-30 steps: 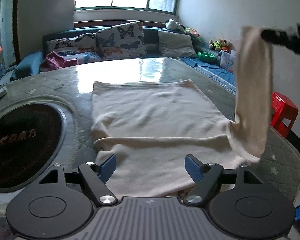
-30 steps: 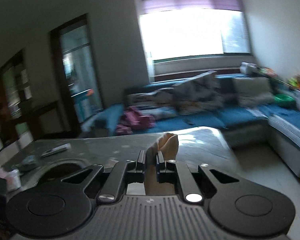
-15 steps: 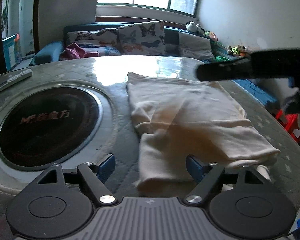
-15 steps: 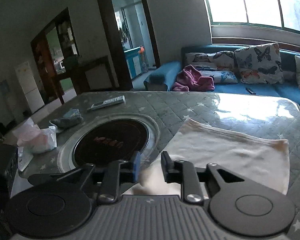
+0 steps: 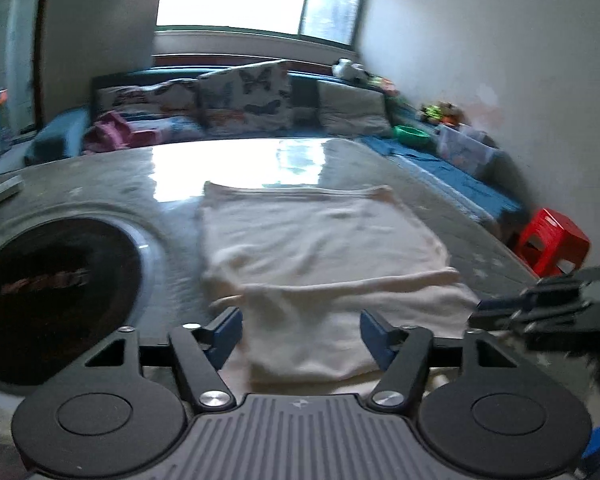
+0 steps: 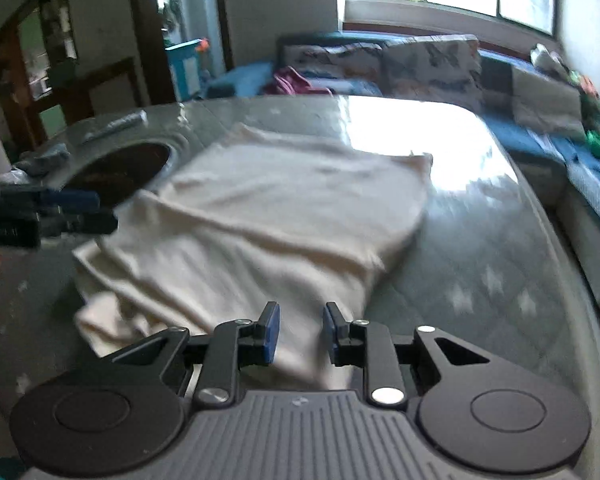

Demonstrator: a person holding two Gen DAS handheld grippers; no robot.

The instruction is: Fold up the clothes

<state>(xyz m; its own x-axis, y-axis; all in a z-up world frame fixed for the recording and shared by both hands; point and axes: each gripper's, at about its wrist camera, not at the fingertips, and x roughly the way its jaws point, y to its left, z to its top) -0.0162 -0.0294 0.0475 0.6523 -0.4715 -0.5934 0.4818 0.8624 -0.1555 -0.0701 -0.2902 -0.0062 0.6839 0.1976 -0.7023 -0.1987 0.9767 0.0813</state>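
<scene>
A cream garment [image 5: 320,256] lies on the grey table [image 5: 172,200], with a sleeve folded across its near part. It also shows in the right wrist view [image 6: 268,220]. My left gripper [image 5: 302,334] is open and empty, low over the garment's near edge. My right gripper [image 6: 298,332] is open and empty, just above the garment's near right corner. The right gripper also shows at the right edge of the left wrist view [image 5: 540,308]. The left gripper shows at the left edge of the right wrist view [image 6: 48,212].
A black round cooktop [image 5: 56,284] is set in the table left of the garment. A remote [image 6: 114,124] lies at the far left. A blue sofa with cushions [image 5: 244,100] stands behind the table. A red stool [image 5: 552,244] stands on the floor at right.
My right gripper carried the sleeve over onto the garment, opened and let it go, then drew back to the near right corner. My left gripper stayed open near the front edge.
</scene>
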